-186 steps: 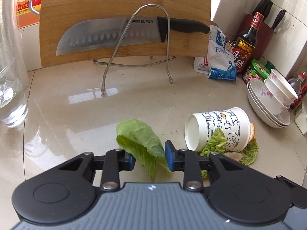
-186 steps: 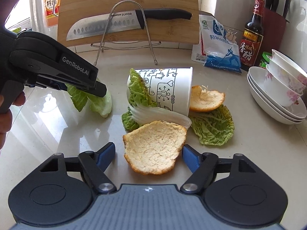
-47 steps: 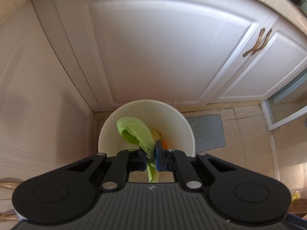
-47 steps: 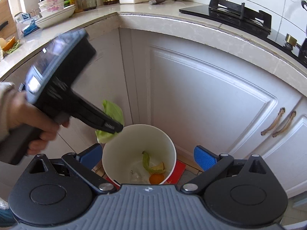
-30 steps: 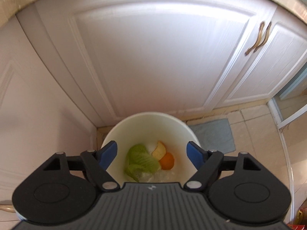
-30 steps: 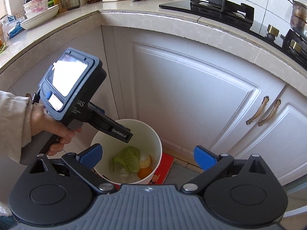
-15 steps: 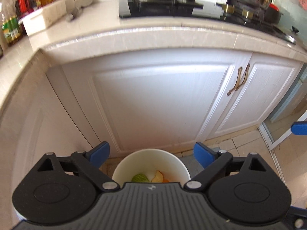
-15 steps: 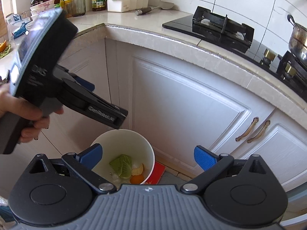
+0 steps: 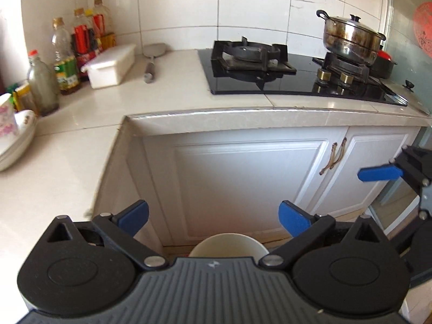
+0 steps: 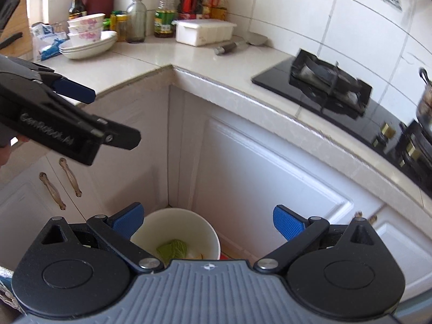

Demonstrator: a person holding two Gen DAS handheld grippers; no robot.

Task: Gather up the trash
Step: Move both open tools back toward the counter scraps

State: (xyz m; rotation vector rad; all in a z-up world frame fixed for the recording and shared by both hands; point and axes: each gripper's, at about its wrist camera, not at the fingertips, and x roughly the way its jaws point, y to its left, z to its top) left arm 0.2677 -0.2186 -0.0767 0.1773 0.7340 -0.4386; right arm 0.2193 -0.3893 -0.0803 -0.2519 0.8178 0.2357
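Both grippers stand empty above the kitchen's white bin point(image 10: 176, 224), where a cabbage leaf point(image 10: 172, 248) lies.

The left gripper point(image 9: 213, 217) has just been opening its jaws, now spread wide with nothing between them; the right gripper point(image 10: 206, 222) is likewise spread and empty. The bin sits on the floor in the cabinet corner, below the countertop point(image 9: 67, 145), apparently placed so scraps can be dropped straight in.
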